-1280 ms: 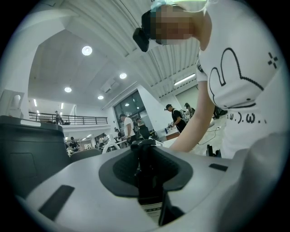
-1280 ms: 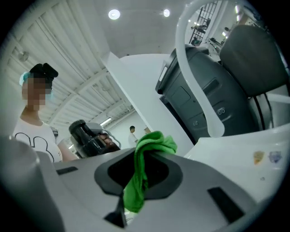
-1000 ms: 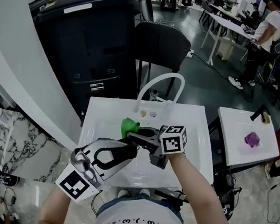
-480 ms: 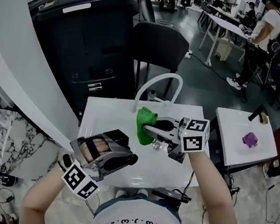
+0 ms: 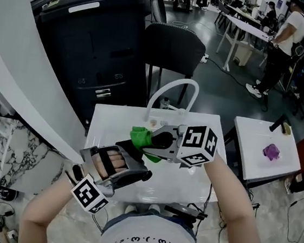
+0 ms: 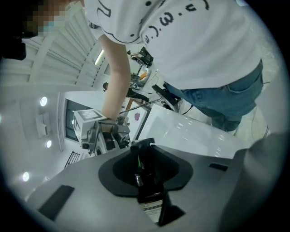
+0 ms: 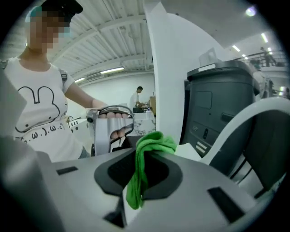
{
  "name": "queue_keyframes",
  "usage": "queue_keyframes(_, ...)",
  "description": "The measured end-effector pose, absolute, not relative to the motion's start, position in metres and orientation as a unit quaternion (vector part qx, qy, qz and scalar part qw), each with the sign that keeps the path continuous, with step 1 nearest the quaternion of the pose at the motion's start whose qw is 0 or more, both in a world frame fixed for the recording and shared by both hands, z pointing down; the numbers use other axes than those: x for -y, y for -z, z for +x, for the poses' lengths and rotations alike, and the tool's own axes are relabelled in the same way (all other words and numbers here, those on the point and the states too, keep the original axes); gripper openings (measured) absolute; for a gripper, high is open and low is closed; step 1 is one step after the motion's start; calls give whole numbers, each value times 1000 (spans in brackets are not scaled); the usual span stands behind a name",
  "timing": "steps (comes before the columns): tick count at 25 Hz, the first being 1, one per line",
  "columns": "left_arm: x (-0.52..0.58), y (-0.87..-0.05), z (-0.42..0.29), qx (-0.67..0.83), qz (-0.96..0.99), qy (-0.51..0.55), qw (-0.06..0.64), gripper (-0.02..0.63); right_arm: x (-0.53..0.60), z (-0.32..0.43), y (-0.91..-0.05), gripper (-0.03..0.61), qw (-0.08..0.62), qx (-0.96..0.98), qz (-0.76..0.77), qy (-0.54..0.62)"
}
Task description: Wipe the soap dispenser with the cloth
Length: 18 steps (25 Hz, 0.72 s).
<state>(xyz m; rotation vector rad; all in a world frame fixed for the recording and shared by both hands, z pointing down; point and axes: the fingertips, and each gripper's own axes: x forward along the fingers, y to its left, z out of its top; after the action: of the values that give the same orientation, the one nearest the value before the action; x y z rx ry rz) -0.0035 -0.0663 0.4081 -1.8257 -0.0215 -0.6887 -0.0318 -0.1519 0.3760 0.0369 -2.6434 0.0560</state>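
Observation:
My left gripper (image 5: pixel 136 160) is shut on a black soap dispenser (image 6: pixel 146 181) with a pale label; in the left gripper view its dark top (image 6: pixel 142 146) sticks out past the jaws. In the head view the dispenser (image 5: pixel 131 146) shows as a dark shape above the white sink. My right gripper (image 5: pixel 151 141) comes in from the right and is shut on a green cloth (image 5: pixel 139 137). The bunched cloth (image 7: pixel 146 156) hangs from the jaws and lies right next to the dispenser; I cannot tell whether they touch.
The white sink (image 5: pixel 108 124) has an arched white faucet (image 5: pixel 172 85) at its back. Behind it stand a black cabinet (image 5: pixel 95 46) and a dark chair (image 5: pixel 174 50). A small white table (image 5: pixel 257 157) with a purple item (image 5: pixel 273 152) is at the right. People stand at far desks.
The left gripper has rolled over and sunk lower over the sink. The right gripper swung the cloth right, then back left beside the dispenser, and has rolled.

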Motion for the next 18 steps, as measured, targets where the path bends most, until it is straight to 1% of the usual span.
queue_keyframes(7,59,-419,-7,34,-755,302,580,103,163,-61,-396,49,350,936,-24,30)
queue_keyframes(9,58,-420,-7,33,-757,304,578,104,169,-70,-403,49,370,928,-24,35)
queue_keyframes(14,57,-426,-8,29,-756,311,576,106,179,-76,-412,49,376,926,-9,31)
queue_keyframes(18,60,-429,-16,18,-755,309,578,104,172,-69,-402,49,365,930,-19,36)
